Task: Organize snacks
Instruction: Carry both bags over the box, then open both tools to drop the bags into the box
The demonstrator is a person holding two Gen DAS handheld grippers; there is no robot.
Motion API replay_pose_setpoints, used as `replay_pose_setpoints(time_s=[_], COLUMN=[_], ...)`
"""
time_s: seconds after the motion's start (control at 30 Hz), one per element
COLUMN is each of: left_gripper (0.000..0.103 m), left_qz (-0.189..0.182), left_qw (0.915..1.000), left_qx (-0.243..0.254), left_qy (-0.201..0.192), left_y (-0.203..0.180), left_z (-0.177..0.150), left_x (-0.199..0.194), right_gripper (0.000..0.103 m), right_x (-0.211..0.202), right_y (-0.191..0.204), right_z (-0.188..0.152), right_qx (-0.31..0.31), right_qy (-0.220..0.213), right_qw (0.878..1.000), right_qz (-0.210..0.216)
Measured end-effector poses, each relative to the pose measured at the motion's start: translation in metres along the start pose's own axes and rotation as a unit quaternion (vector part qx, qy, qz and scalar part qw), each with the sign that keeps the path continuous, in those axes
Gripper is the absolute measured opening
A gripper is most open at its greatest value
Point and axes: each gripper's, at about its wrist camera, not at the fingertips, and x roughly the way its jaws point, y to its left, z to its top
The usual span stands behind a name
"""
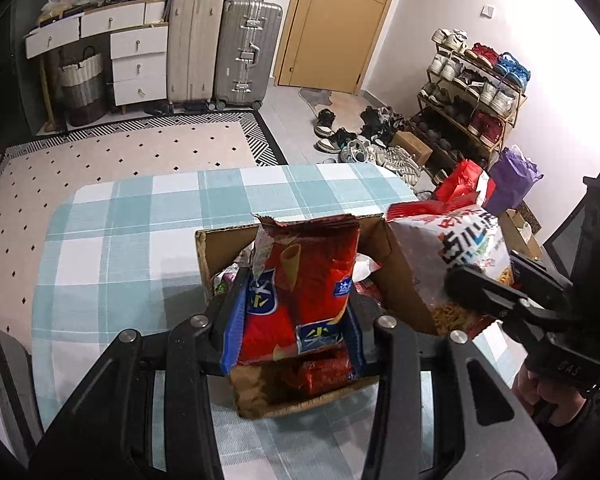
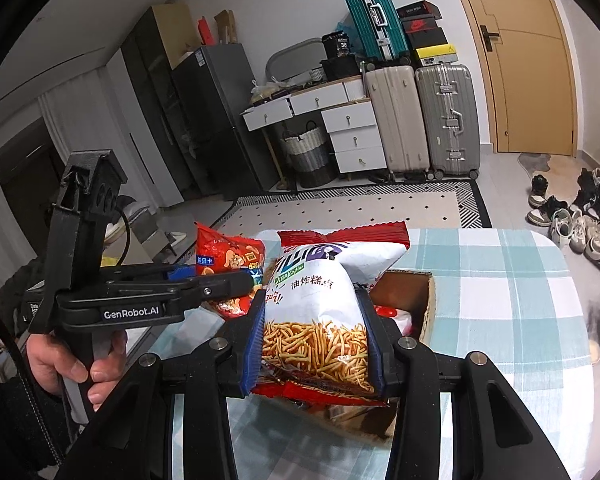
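Note:
My left gripper (image 1: 296, 320) is shut on a red snack bag (image 1: 308, 280) and holds it upright over the open cardboard box (image 1: 396, 276) on the checked table. My right gripper (image 2: 314, 340) is shut on a white bag of fried sticks (image 2: 316, 308) and holds it above the same box (image 2: 424, 300). In the left wrist view the white bag (image 1: 460, 248) and the right gripper (image 1: 500, 292) show at the right. In the right wrist view the left gripper (image 2: 236, 280) and red bag (image 2: 228, 264) show at the left. More snack packets lie inside the box.
The table wears a teal and white checked cloth (image 1: 140, 240). Beyond it are a patterned rug (image 1: 120, 152), suitcases (image 1: 244, 52), white drawers (image 1: 140, 64), a door (image 1: 340, 20) and a shoe rack (image 1: 472, 96) with shoes on the floor. Red and purple bags (image 1: 496, 180) stand right of the table.

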Motion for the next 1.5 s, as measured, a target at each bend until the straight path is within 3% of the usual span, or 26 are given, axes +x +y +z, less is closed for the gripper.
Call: replay_pose_setpoints(time_s=[0.37,0.43,0.5,0.53,0.97,1.07,1.5], left_gripper=[0.041,0.066,0.075,0.075,0.076,0.076,0.083], left_qz=[-0.028,-0.027,-0.027,-0.026,-0.013,-0.003,0.054], left_qw=[0.9992,0.9992,0.9995,0.9995,0.9999,1.0,0.9968], left_qx=[0.015,0.015,0.012,0.01,0.0,0.006,0.008], left_qy=[0.022,0.025,0.015,0.011,0.003,-0.003,-0.058], left_y=[0.001,0.002,0.005,0.006,0.006,0.001,-0.013], left_z=[0.007,0.008,0.008,0.008,0.002,-0.001,-0.029], left_x=[0.047,0.051,0.049,0.048,0.016,0.004,-0.065], right_gripper=[0.045,0.055,0.069,0.073,0.073,0.078,0.08], right_x=[0.04,0.045,0.045,0.044,0.015,0.004,-0.046], right_y=[-0.019,-0.018,-0.017,-0.018,-0.019,-0.013,0.012], right_z=[-0.001,-0.002,-0.002,-0.002,-0.001,-0.003,-0.013], right_qx=[-0.004,-0.017,-0.027,-0.032,-0.026,-0.029,-0.042], right_qy=[0.025,0.029,0.024,0.018,-0.009,-0.018,-0.045], right_qw=[0.999,0.999,0.999,0.998,0.999,0.999,0.997], right_qz=[-0.023,-0.03,-0.038,-0.044,-0.035,-0.035,-0.045])
